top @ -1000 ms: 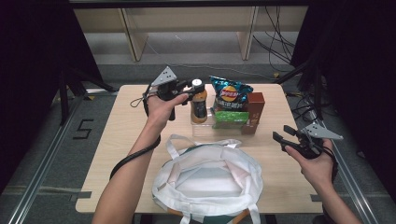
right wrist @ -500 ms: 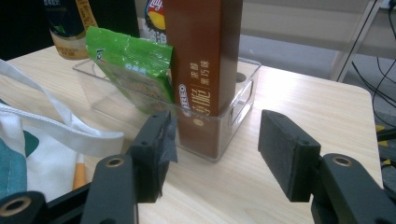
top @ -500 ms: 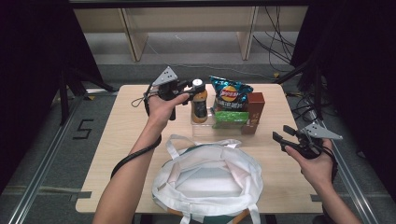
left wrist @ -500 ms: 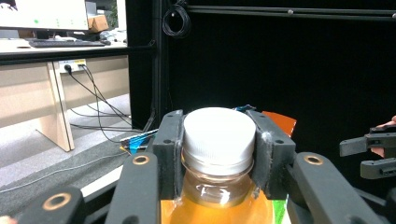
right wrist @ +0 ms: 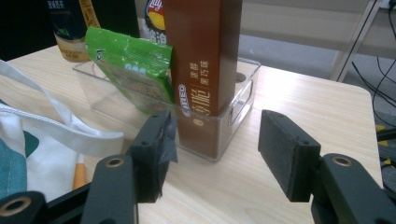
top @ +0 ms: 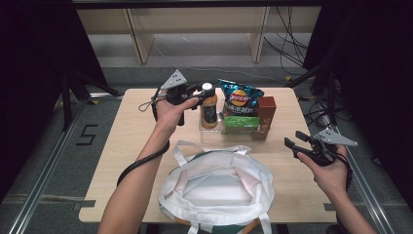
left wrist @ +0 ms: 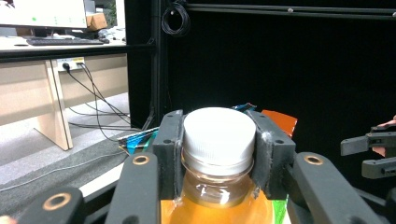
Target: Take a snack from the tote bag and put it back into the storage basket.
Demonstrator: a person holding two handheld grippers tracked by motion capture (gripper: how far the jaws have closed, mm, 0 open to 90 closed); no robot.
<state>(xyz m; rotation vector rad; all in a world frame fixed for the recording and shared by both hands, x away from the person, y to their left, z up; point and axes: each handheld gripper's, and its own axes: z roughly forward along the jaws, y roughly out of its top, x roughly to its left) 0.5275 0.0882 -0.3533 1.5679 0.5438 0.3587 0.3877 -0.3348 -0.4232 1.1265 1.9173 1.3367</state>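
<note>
Bottle (top: 209,108) upright at left end of clear tray (top: 214,131), white cap (left wrist: 219,135) clamped between left gripper (left wrist: 218,148) pads. Right gripper (top: 298,145) right of tray, well apart, jaws spread, holding nothing.

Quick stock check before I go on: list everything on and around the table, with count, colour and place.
Bottle: one, amber drink, white cap, standing in the left end of the tray.
Clear tray: one, transparent, far middle of the table.
Chip bag: one, dark blue-green with yellow logo, upright in the tray behind the green packet.
Green packet: one, green, leaning in the tray.
Brown box: one, brown, upright in the tray's right end.
Tote bag: one, white, lying open at the near edge.
Table: one, light wood.
Left gripper: black, jaws closed on the bottle cap.
Right gripper: black, jaws apart, held near the right edge.
</note>
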